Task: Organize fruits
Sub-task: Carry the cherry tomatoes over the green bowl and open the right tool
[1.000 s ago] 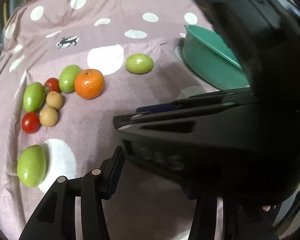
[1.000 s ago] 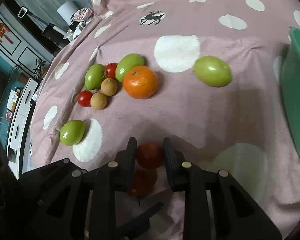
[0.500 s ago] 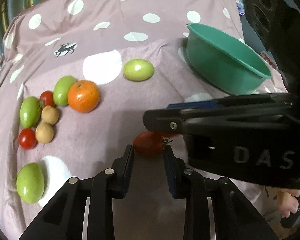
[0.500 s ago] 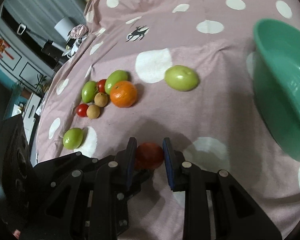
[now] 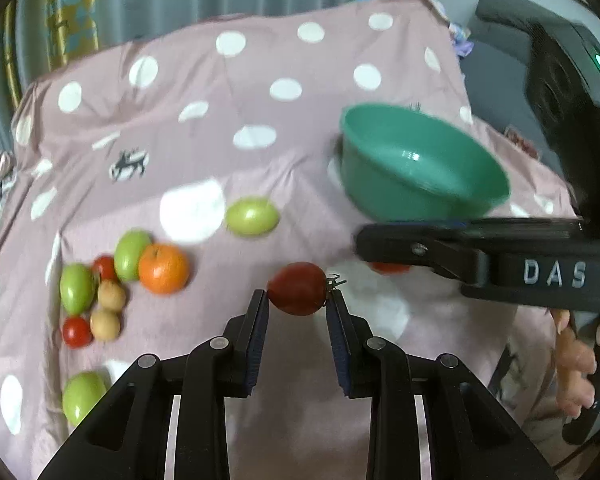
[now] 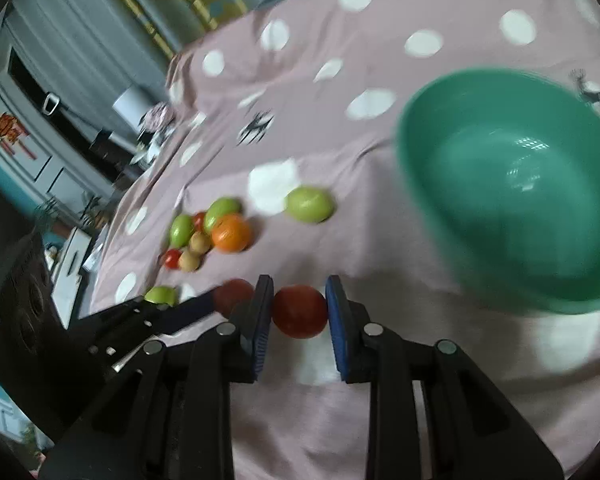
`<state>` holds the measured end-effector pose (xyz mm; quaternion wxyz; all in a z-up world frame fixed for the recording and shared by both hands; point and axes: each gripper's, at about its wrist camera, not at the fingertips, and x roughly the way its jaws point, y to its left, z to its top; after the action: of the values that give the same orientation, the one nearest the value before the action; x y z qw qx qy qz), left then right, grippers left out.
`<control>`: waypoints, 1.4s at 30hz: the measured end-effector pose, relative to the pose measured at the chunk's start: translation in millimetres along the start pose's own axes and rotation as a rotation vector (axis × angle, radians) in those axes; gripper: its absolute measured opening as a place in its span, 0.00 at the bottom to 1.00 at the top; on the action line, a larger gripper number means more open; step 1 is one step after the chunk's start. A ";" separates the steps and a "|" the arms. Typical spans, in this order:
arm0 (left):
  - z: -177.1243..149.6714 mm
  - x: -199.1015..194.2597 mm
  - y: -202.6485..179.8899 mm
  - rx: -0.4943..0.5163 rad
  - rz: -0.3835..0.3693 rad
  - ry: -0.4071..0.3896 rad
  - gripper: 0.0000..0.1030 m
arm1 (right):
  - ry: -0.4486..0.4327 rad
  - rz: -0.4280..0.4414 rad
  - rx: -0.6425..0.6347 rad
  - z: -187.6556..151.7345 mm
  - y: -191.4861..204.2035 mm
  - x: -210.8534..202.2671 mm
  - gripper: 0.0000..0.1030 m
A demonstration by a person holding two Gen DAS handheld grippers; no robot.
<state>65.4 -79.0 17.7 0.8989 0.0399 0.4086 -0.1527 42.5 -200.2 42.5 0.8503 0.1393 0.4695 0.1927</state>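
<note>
Tomatoes (image 5: 298, 289): four; green fruits (image 5: 252, 216): four.

Fruit count on the spotted pink bedspread (image 5: 308, 92), with one bowl

Four smooth green oval fruits (image 5: 252, 216), one round orange citrus (image 5: 163, 268), two small tan round fruits (image 5: 111, 297), four glossy red tomatoes in all, two small ones (image 5: 76, 331) lying in the cluster and one held in each claw (image 5: 297, 289) (image 6: 299, 311), and one round green plastic bowl (image 5: 422, 162).

Glossy plastic bowl (image 6: 512, 184), matt cloth (image 5: 260, 120)
</note>
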 end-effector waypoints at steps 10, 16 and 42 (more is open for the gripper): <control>81.1 30.8 -65.3 0.059 -0.070 -0.040 0.29 | -0.168 -0.065 0.149 9.6 -81.4 -55.8 0.27; 101.6 59.0 -98.7 0.073 -0.103 -0.034 0.28 | -0.182 -0.080 0.224 6.5 -115.6 -62.6 0.27; 93.9 37.7 -48.0 -0.114 -0.028 -0.148 0.98 | -0.253 -0.061 0.206 7.3 -109.1 -81.1 0.98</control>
<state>141.9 -152.2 54.4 0.9253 -0.0285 0.3495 -0.1443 30.9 -334.5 61.1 0.8892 0.2348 0.3800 0.0987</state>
